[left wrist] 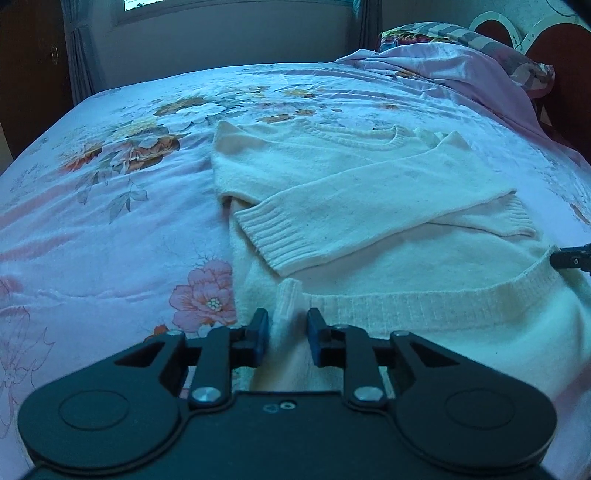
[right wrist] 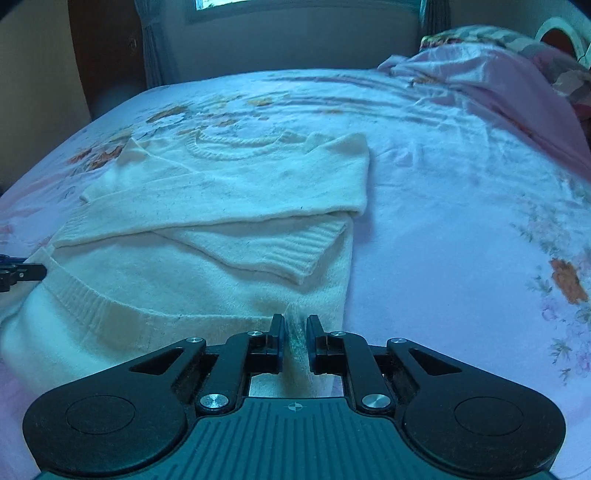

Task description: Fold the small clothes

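Observation:
A cream knitted sweater (left wrist: 369,206) lies flat on the bed with both sleeves folded across its chest and its neckline at the far end. In the left wrist view my left gripper (left wrist: 286,328) is at the near left corner of the ribbed hem, shut on a raised pinch of the knit. The right gripper's tip (left wrist: 570,258) shows at the right edge of that view. In the right wrist view the sweater (right wrist: 221,221) fills the left half, and my right gripper (right wrist: 295,328) is shut on the hem's near right corner. The left gripper's tip (right wrist: 18,273) shows at the left edge.
The bed carries a pale floral sheet (left wrist: 110,221). A crumpled pink cloth (left wrist: 461,74) and a patterned pillow (left wrist: 424,33) lie at the far right by the headboard (left wrist: 554,40). A wall with a window and curtains stands beyond the bed's far edge.

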Tool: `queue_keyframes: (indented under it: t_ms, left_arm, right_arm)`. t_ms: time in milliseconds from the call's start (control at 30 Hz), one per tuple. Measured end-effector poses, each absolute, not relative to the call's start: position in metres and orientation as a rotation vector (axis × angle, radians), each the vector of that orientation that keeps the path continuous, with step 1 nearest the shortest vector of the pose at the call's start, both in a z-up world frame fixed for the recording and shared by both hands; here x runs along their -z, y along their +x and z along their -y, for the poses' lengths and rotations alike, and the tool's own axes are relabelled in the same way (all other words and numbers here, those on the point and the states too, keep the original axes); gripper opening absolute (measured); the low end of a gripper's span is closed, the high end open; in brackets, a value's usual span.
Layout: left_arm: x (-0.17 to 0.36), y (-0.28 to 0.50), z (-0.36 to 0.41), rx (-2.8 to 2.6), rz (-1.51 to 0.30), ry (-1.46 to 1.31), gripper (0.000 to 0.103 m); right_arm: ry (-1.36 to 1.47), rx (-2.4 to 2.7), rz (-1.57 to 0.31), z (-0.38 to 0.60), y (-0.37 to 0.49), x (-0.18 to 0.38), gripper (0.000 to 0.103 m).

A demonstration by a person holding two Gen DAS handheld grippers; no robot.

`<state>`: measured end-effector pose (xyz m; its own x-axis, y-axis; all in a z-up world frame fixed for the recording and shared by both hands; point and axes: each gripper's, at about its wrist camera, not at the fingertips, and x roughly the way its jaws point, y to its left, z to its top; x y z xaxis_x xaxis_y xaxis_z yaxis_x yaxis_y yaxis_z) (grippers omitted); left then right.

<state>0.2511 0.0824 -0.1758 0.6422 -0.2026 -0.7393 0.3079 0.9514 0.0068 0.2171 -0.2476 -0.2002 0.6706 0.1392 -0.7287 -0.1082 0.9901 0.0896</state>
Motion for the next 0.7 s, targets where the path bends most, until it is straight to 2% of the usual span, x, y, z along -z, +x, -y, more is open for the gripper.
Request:
queue_keyframes:
  t_ms: [167,267,333,600,633,667,700]
  left_arm:
    - [0.179,0.252,-0.073,0.327,-0.831,0.182,0.022]
    - [0.178,0.249,-0.073,0.344,-0.838,0.166,0.011]
    - [0.178,0.244,-0.072,0.353,-0.831,0.179,0.008]
    - [0.179,0.241,-0.068,0.339,-0.825,0.203,0.008]
    - [0.179,0.24,-0.067,0.33,-0.819,0.22,0.014]
    - [0.18,0.24,-0.066,0.322,-0.816,0.23,0.016]
    - [0.18,0.241,-0.067,0.326,-0.821,0.224,0.016]
  right_arm:
    - [0.032,-0.149,-0.83,0.249,0.22,0.204,0.015]
    - [0.045,-0.157,-0.833,0.253,0.22,0.203,0.015]
    - [0.04,-0.164,-0.838,0.254,0.218,0.203,0.015]
    - [-0.03,-0.195,-0.855,0.245,0.217,0.205,0.016]
    - [-0.035,-0.18,-0.85,0.246,0.219,0.205,0.021]
    - [-0.025,-0.17,-0.846,0.248,0.22,0.204,0.036]
    - [-0.002,-0.182,-0.855,0.251,0.222,0.205,0.038]
